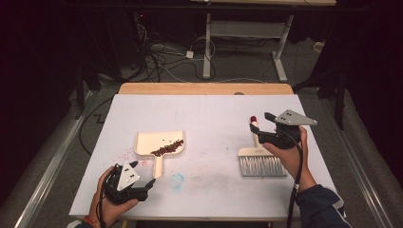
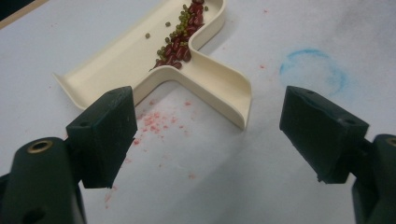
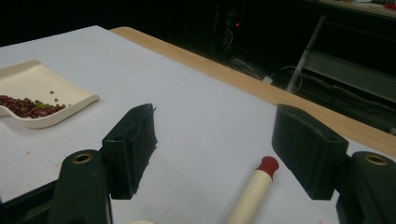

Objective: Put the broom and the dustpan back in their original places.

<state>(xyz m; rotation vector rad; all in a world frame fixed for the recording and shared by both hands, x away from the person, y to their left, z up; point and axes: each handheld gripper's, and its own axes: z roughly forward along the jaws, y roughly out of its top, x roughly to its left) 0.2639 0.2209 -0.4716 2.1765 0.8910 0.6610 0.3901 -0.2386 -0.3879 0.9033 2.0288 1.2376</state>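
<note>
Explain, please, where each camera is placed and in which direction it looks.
High view: above the person's side, looking forward and down on the white table; both hands with the left tool and right tool show.
Left gripper view: rides the left tool, facing the cream plastic dustpan holding beans; two black jaws show.
Right gripper view: rides the right tool, above the red-tipped brush handle.
All share the dustpan.

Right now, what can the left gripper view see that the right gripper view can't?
The left gripper view alone shows the blue ring mark, pink specks and the dustpan's handle. The right gripper view alone shows the brush handle with its red tip, the table's wooden edge and the dark room behind. Both show the cream dustpan holding beans on the white table.
</note>
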